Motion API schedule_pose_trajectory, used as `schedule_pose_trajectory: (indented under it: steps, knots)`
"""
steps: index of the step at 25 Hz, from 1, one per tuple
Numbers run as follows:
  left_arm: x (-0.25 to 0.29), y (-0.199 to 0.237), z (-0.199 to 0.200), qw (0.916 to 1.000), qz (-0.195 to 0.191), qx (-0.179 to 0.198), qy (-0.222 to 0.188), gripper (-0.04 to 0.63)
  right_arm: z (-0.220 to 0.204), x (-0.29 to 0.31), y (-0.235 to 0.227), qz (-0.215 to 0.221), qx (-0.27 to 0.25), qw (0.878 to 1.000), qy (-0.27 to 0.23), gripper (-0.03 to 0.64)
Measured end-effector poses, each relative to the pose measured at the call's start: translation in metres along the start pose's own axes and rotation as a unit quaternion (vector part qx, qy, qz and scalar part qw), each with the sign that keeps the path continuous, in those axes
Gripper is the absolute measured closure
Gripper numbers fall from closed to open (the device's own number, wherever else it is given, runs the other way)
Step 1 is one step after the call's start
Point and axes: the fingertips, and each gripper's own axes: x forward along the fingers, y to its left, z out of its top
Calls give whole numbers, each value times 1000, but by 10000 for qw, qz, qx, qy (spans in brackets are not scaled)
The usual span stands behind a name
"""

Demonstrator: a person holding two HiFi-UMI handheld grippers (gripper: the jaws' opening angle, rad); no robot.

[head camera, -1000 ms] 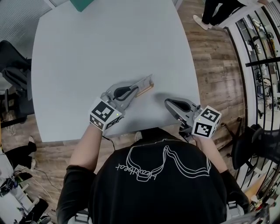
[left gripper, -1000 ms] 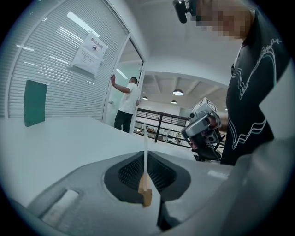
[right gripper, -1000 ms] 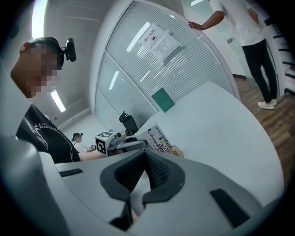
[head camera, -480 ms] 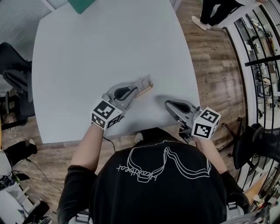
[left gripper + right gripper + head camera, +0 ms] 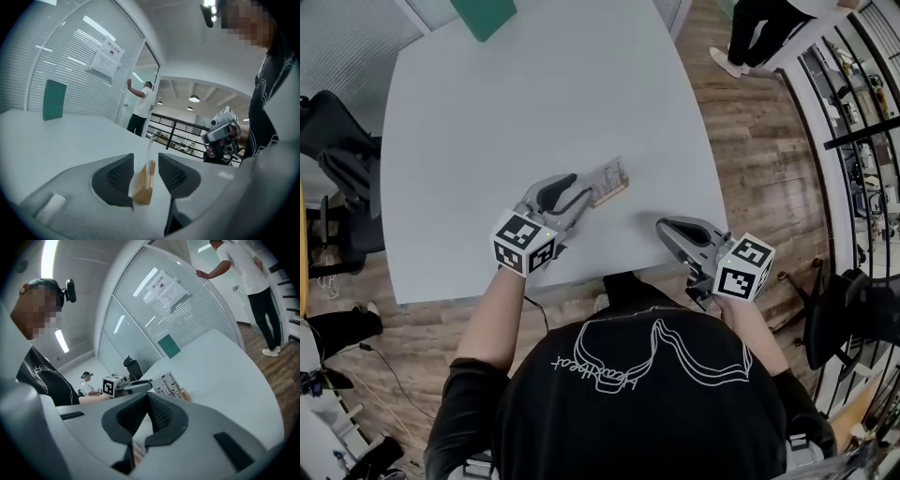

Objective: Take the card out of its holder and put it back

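Note:
A printed white card [image 5: 607,175] stands upright in a small wooden holder [image 5: 617,194] near the front edge of the pale table [image 5: 534,94]. My left gripper [image 5: 583,199] sits just behind it; its jaws have just been opening. In the left gripper view the card [image 5: 150,152] and holder [image 5: 143,190] stand between the spread pads [image 5: 172,174], which do not touch them. My right gripper [image 5: 666,228] rests to the right, apart from the holder, with its jaws together and nothing in them. From the right gripper view the card [image 5: 169,383] shows its printed face.
A green board [image 5: 483,14] leans at the table's far edge. A dark office chair [image 5: 337,150] stands at the left and another [image 5: 853,319] at the right. A person [image 5: 759,28] stands on the wooden floor beyond the table, by a black railing [image 5: 862,103].
The left gripper's jaws were closed on the card and now stand apart around it. The card stays in its holder. The right gripper has barely shifted.

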Motion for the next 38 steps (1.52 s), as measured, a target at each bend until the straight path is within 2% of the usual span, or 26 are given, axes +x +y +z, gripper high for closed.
schedule_pose_trajectory:
  steps: [7, 12, 16, 19, 27, 31, 38]
  knots:
    - [-44, -19, 34, 9986, 448, -154, -241, 444, 4, -4, 32, 216, -223, 9994, -172, 607]
    - [-77, -67, 57, 9966, 239, -527, -587, 445, 4, -17, 65, 428, -305, 9978, -395, 607]
    - [-104, -112, 66, 9903, -50, -1032, -926, 449, 2, -24, 96, 643, -275, 9959, -566, 607]
    - [-124, -143, 67, 9867, -287, -1205, -1054, 467, -2, -32, 119, 731, -333, 9942, -717, 607]
    - [-155, -220, 70, 9898, -731, -704, -1003, 567, -2, -64, 178, 1054, -433, 9875, -1091, 607]
    - [-173, -241, 73, 9916, -760, -392, -972, 580, -2, -73, 208, 1207, -455, 9834, -1278, 607]
    - [-176, -262, 88, 9913, -670, -227, -1108, 581, 2, -82, 229, 1320, -993, 9795, -1157, 607]
